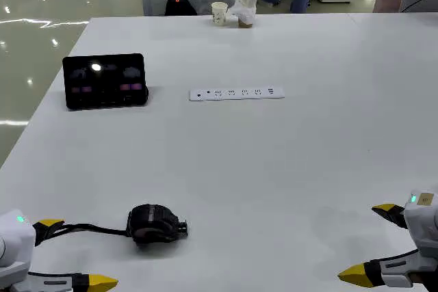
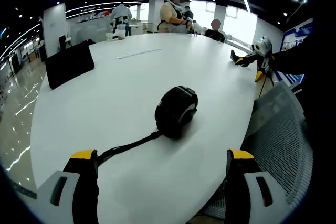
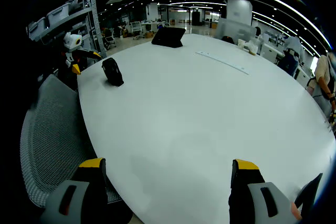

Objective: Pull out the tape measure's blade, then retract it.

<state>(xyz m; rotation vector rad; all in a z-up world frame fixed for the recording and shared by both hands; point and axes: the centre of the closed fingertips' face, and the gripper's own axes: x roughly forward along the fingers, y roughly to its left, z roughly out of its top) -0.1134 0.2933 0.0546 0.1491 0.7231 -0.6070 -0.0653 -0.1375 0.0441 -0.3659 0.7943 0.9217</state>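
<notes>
While left tongs gape, tape measure just ahead — right tongs agape

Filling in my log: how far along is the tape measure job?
Done: nothing visible; the tape measure lies on the table with no blade out. In hand: nothing; the left gripper is open just short of it, near its strap, and the right gripper is open, well off to the side. Left: grip it, pull the blade out, retract it.
</notes>
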